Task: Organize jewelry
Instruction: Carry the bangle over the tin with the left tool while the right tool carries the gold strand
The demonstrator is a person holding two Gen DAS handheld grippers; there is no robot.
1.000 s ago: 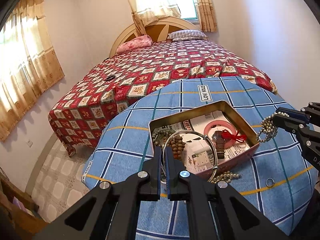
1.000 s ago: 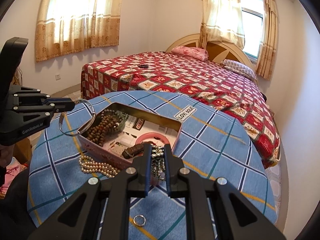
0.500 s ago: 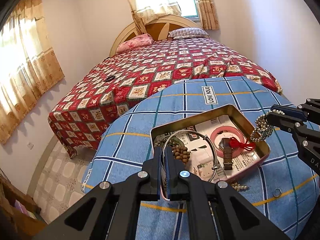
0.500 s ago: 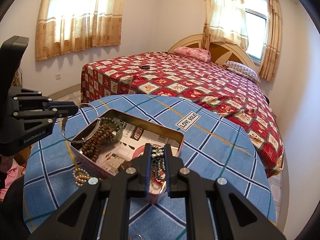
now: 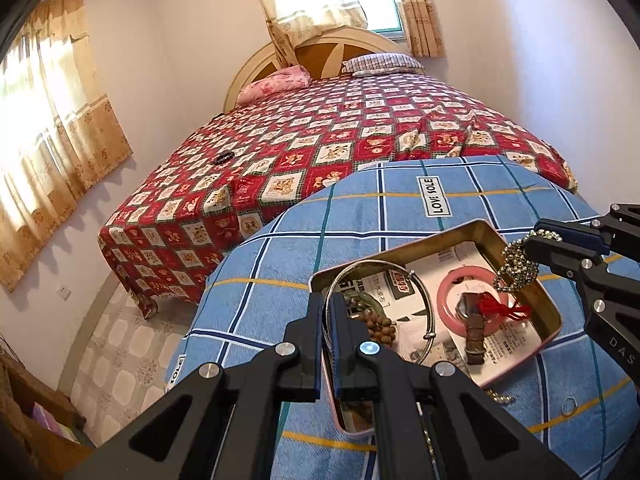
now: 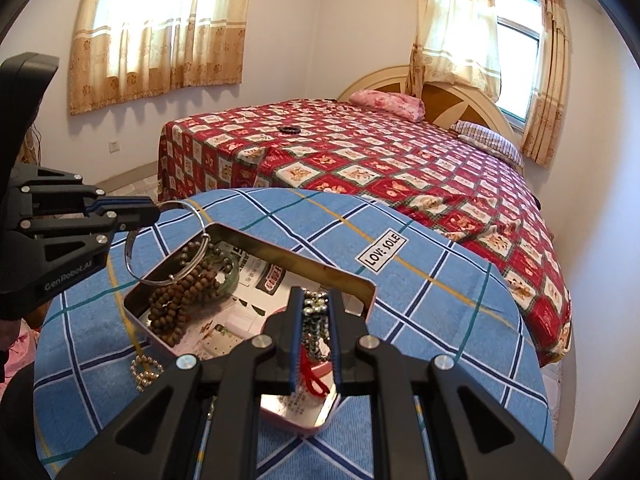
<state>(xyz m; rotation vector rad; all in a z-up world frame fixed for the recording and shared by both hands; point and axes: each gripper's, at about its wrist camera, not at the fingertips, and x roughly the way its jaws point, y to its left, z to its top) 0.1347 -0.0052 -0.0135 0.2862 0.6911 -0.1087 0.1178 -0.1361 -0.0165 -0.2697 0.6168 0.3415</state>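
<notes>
bed (image 6: 400, 168) with red patchwork cover fills the back of the room, headboard under the curtained window. a small dark ring-shaped item (image 6: 291, 129) lies on the cover, too small to identify.

round table (image 5: 280, 280) in front of the bed, under a blue checked cloth with a "love sole" label (image 5: 435, 196).

open tin (image 6: 288, 254) sits on the cloth, shallow, rectangular, pink outside, printed paper lining the bottom. inside: brown wooden bead strand (image 6: 180, 300) heaped at one end over a greenish bangle (image 6: 229, 280); pink ring (image 5: 452, 296) near the other end with a brown strap piece (image 5: 474, 332) and a red tassel (image 5: 500, 308) lying across it.

left hand-held gripper (image 5: 329, 312): fingers closed on a thin silver bangle (image 5: 400, 276). the bangle is lifted and tilted, its hoop hanging over the bead end of the tin; right-wrist view shows it projecting from the fingertips above the tin's corner.

right hand-held gripper (image 6: 316, 312): fingers clamped on a metal bead chain (image 6: 316, 320), bunched and dangling above the tassel end of the tin. left-wrist view shows the loops hanging clear over the tin's far rim.

pearl-like bead string (image 6: 146, 368) lies on the cloth just outside the tin wall. small metal ring (image 5: 569, 405) lies on the cloth, apart from the tin.
</notes>
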